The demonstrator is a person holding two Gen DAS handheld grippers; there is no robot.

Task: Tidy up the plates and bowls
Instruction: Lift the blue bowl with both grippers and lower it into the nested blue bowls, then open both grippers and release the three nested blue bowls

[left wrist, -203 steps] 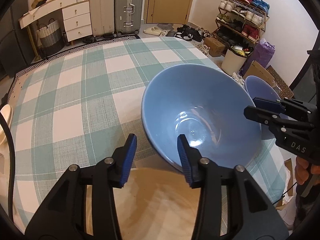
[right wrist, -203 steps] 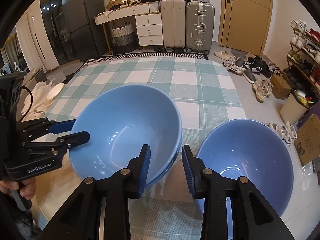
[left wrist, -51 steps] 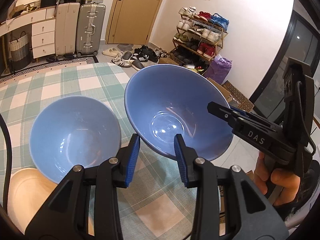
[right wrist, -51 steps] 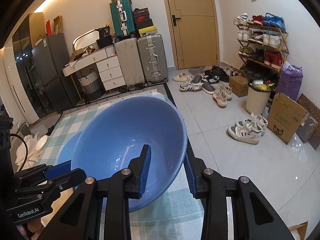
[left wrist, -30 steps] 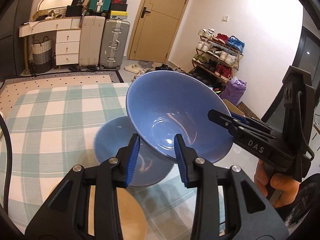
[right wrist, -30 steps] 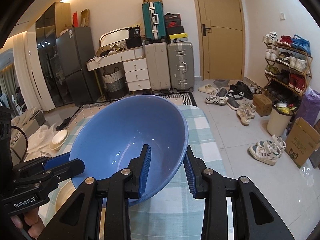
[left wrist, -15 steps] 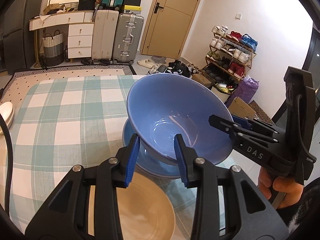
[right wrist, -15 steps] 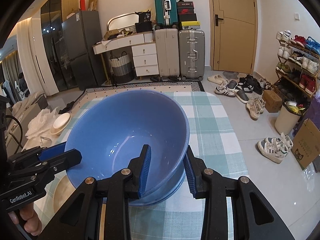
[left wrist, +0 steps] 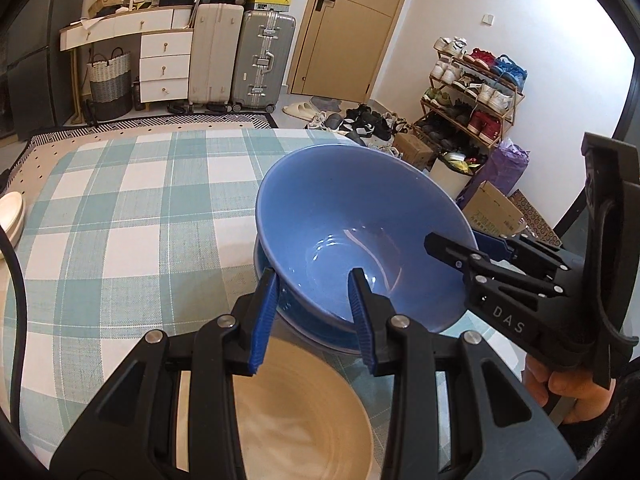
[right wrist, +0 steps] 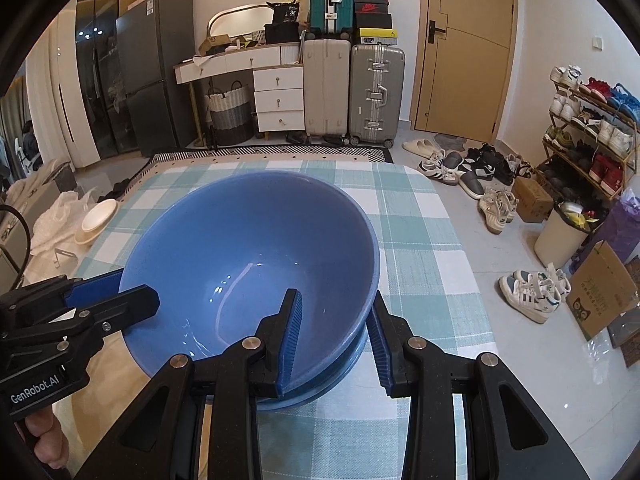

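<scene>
Two grippers share one load: the left gripper (left wrist: 314,316) and the right gripper (right wrist: 335,334) each have their fingers clenched on opposite rim walls of the upper blue bowl (right wrist: 256,256), one finger inside and one outside, holding it tilted and partly sunk into the lower blue bowl (left wrist: 320,330) on the checked worktop (left wrist: 120,216), just beyond a beige plate (left wrist: 304,420). The nesting step looks almost done; what it calls for next, I would judge, is levelling the bowl until it seats, then releasing both grips together so it does not rock or clatter.
</scene>
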